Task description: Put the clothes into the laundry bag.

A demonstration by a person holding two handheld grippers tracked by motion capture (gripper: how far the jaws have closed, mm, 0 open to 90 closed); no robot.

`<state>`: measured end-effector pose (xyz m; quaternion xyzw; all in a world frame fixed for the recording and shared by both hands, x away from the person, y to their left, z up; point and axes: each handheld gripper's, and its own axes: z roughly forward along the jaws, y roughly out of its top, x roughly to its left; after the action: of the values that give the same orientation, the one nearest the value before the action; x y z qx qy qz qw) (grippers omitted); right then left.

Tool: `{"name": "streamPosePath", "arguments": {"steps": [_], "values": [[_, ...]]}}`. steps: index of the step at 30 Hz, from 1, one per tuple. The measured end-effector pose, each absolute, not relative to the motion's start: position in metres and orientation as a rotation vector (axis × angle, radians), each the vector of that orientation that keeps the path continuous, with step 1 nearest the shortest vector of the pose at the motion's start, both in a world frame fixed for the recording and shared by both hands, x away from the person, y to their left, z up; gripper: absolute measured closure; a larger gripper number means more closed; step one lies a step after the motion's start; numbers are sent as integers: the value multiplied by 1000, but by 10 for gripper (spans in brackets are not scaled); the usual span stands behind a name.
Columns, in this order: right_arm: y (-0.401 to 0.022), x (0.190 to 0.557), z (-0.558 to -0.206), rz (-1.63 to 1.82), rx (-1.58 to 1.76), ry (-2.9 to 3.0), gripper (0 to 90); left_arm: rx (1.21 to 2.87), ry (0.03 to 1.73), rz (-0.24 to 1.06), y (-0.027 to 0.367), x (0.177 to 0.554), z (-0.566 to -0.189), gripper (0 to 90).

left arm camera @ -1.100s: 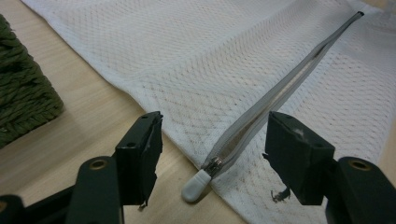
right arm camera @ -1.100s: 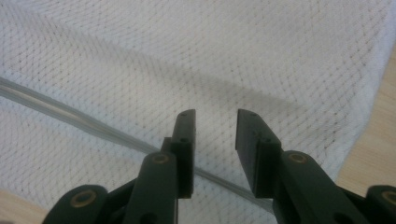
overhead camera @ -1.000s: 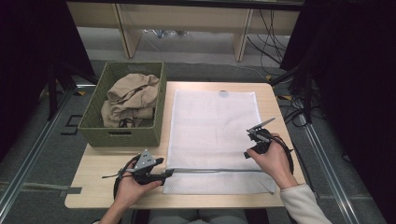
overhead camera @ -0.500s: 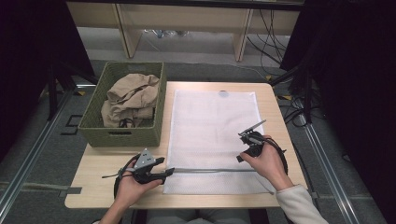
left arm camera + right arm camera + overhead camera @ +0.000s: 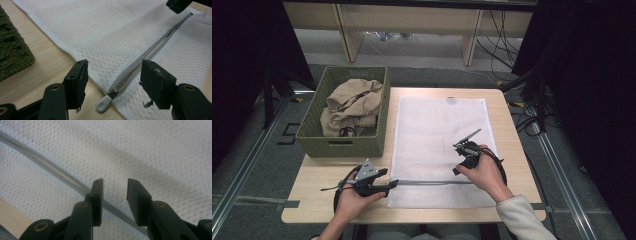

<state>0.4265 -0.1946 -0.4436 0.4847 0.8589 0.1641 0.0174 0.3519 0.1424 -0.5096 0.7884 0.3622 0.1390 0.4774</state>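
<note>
The high view looks forward and down over the whole table (image 5: 312,200). The left gripper view sits low and close, facing along the zipper (image 5: 140,62) of the mesh bag (image 5: 439,135). The right gripper view looks closer still at the same zipper and mesh.

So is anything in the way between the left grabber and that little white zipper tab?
Nothing visible is. In the left gripper view the white zipper pull lies on the wooden table at the mesh laundry bag's edge, in the open gap between the left gripper's spread jaws, untouched.
</note>
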Motion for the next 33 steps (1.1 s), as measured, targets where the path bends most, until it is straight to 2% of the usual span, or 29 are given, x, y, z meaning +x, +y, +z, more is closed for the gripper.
{"name": "streamPosePath", "arguments": {"steps": [2, 6, 24, 33], "values": [[-193, 432, -451, 556, 1370, 2685, 669, 1913, 885, 332, 142, 351, -510, 391], [-184, 429, -456, 519, 1431, 2698, 654, 1901, 888, 327, 141, 350, -510, 390], [-159, 427, -475, 374, 1306, 2805, 602, 1929, 875, 336, 143, 350, -510, 384], [-154, 424, -476, 333, 1256, 2790, 622, 1919, 877, 325, 141, 349, -510, 384]]}}
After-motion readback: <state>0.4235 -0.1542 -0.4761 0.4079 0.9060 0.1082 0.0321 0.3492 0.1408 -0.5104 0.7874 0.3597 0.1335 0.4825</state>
